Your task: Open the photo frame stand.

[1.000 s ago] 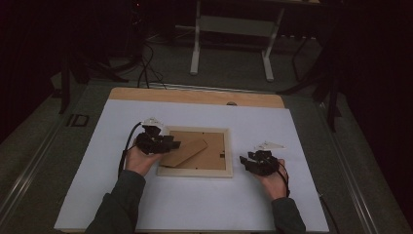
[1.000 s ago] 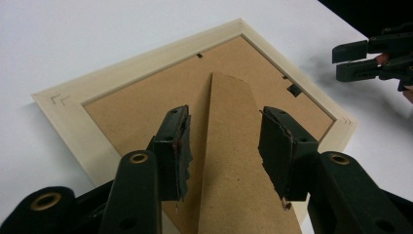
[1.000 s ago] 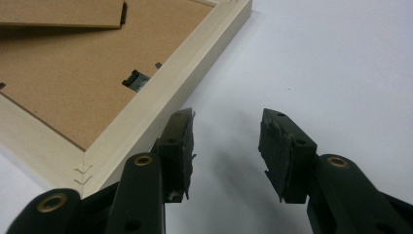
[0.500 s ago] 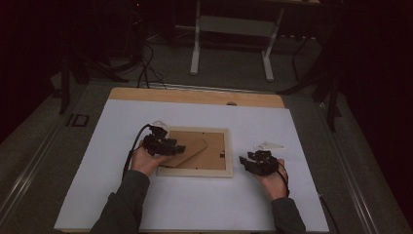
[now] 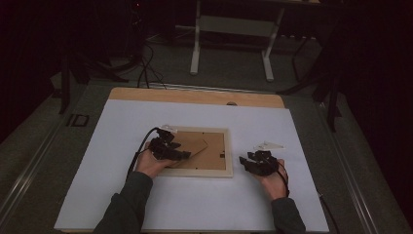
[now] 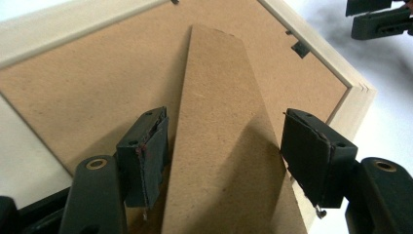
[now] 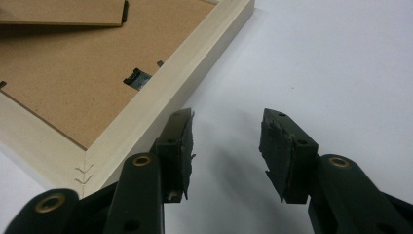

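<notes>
A light wooden picture frame (image 5: 199, 171) lies face down on the white table top, its brown backing board (image 5: 216, 146) up. The hinged stand leg (image 6: 224, 87) rises a little off the backing and casts a shadow. My left gripper (image 5: 181, 155) reaches over the frame's left part. It is open, with its jaws on either side of the stand leg and the pads (image 6: 146, 146) close to its edges. My right gripper (image 5: 243, 162) rests on the table just right of the frame's near right corner (image 7: 92, 165). It is open with nothing between its jaws.
A small metal turn clip (image 7: 136, 78) sits at the inner edge of the frame rail (image 7: 195, 63). The white sheet (image 5: 292, 131) covers a wooden table whose far edge (image 5: 195, 96) shows. Beyond it are a dark floor, cables and a metal stand.
My left gripper has slid a little to the right and toward me, further over the frame's backing. The right gripper and the frame have stayed in place.
</notes>
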Motion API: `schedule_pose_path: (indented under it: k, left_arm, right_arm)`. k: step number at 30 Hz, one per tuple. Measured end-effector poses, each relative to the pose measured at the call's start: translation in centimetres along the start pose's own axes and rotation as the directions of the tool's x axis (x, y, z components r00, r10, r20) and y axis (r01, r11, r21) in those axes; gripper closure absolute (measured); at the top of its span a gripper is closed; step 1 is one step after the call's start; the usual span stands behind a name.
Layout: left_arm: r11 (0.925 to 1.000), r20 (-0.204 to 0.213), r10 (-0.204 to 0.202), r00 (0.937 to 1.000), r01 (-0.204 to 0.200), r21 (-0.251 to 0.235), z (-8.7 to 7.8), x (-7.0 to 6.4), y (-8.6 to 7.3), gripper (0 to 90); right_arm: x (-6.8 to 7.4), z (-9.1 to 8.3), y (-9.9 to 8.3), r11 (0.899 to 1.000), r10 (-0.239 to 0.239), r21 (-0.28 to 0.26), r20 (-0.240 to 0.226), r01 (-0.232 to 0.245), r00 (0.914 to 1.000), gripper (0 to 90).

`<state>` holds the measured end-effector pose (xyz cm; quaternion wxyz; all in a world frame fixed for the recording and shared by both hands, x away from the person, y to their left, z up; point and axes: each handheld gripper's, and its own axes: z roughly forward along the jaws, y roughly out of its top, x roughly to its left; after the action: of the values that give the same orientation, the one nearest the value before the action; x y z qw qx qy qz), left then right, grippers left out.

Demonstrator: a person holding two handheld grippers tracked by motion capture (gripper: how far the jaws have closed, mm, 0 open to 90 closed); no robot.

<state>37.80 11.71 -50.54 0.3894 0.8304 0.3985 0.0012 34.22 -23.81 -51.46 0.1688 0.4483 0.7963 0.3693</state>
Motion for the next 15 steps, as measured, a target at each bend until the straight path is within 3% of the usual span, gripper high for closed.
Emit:
schedule_pose_path:
  k: [15]
  left_arm:
    - [0.9989, -0.01, 0.025, 0.9996, -0.025, 0.04, 0.6, -0.32, 0.05, 40.1]
  right_arm:
    - [0.11, 0.13, 0.0, 1.0, -0.002, 0.003, -0.004, 0.002, 1.0, 54.2]
